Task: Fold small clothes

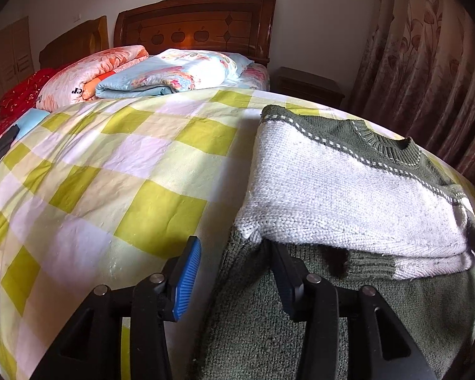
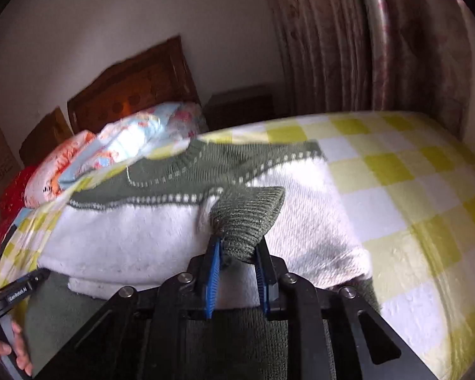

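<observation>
1. Upper left, folded quilts (image 1: pixel 161 72) lie against your wooden headboard (image 1: pixel 196 25).
2. Your bed's checked sheet (image 1: pixel 110 174) fills the centre; the sweater (image 1: pixel 348 190) lies right.
3. Left tongs (image 1: pixel 234 272) released; right tongs (image 2: pixel 237 272) grasp the cuff (image 2: pixel 247 218).
4. Curtains (image 1: pixel 427 63) hang far right.

Part-folded green-and-white knit sweater (image 1: pixel 348 190) on bed

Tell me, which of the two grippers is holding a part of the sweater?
The right gripper: its blue pads pinch a green cuff of the sweater. The left gripper holds nothing; its jaws stand apart.
</observation>
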Motion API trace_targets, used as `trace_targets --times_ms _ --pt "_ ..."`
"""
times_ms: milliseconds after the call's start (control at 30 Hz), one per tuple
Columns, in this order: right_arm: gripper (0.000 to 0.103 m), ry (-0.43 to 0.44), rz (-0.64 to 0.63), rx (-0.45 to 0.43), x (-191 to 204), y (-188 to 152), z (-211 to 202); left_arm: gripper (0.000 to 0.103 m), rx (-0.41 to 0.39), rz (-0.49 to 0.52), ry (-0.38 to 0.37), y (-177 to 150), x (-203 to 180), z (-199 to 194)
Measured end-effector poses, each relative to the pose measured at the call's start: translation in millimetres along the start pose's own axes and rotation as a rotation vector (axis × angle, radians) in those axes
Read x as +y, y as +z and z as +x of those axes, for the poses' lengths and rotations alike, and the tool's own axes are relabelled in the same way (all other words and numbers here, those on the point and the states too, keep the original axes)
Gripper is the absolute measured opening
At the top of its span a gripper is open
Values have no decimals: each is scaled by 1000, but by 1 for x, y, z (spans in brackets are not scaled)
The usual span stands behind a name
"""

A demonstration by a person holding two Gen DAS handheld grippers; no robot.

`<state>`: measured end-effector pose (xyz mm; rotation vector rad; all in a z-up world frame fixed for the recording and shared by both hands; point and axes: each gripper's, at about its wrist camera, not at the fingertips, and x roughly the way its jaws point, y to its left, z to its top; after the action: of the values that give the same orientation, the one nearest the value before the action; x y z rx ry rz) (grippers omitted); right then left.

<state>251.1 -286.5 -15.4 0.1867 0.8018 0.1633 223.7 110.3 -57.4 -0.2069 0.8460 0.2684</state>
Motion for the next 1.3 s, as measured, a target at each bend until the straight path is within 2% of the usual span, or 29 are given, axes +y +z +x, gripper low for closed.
trace_targets --times_ms 33,67,100,167,233,333,367,400,467,533,633,700,733,767,800,833,900,933,967,1033,1133,1200,1300 --pt "82 -11 21 -16 -3 0 -3 47 0 0 -1 0 0 0" --pt "103 -46 45 -45 -7 -1 -7 47 0 -1 -1 0 0 0" --pt "103 -74 71 -97 -10 -3 -16 47 -1 -1 -1 0 1 0" --pt "103 -75 79 -214 -11 -6 -38 47 0 0 1 0 0 0" --pt "103 -69 -8 -256 4 -2 -45 47 -1 0 0 0 0 0" --pt "103 -27 -168 -160 37 1 -27 47 -1 -1 -1 0 0 0" --pt "103 -42 -211 -86 47 -1 -12 47 -1 -1 -1 0 0 0" --pt "103 -93 -224 3 52 -2 5 47 -1 -1 -1 -1 0 0" --pt "103 -153 -182 -18 47 -1 5 47 0 -4 -4 0 0 0" --pt "103 -274 -68 -20 27 0 3 47 0 -3 -2 0 1 0" --pt "103 -175 68 -85 -2 -4 -14 47 0 -4 -3 0 0 0" --pt "103 -140 76 -170 -5 -8 -29 47 -1 -1 0 0 1 0" --pt "103 -112 61 -181 -3 -9 -32 47 -1 -3 -2 0 1 1" --pt "103 -87 30 -146 1 -9 -28 47 0 -3 -3 0 2 1" --pt "103 -76 -12 -54 7 -9 -16 47 0 -3 -2 0 1 1" --pt "103 -88 -66 83 15 -13 0 47 0 -3 -2 0 1 1" --pt "103 -184 -237 104 35 -25 0 47 0 -7 -11 0 2 1" --pt "103 -177 -246 129 36 -32 1 47 0 -11 -20 0 2 0" --pt "103 -147 -216 128 32 -36 -3 47 -1 -14 -30 0 4 0" --pt "103 -142 -181 127 24 -44 -13 47 3 -5 -45 -5 5 -6" --pt "103 -106 -190 92 24 -56 -35 46 -87 -14 -43 -23 2 -43" --pt "103 -116 -216 104 31 -57 -34 46 -142 50 -76 -30 -17 -65" --pt "103 -126 -219 175 41 -59 -28 46 -131 263 -104 -35 -68 -72"
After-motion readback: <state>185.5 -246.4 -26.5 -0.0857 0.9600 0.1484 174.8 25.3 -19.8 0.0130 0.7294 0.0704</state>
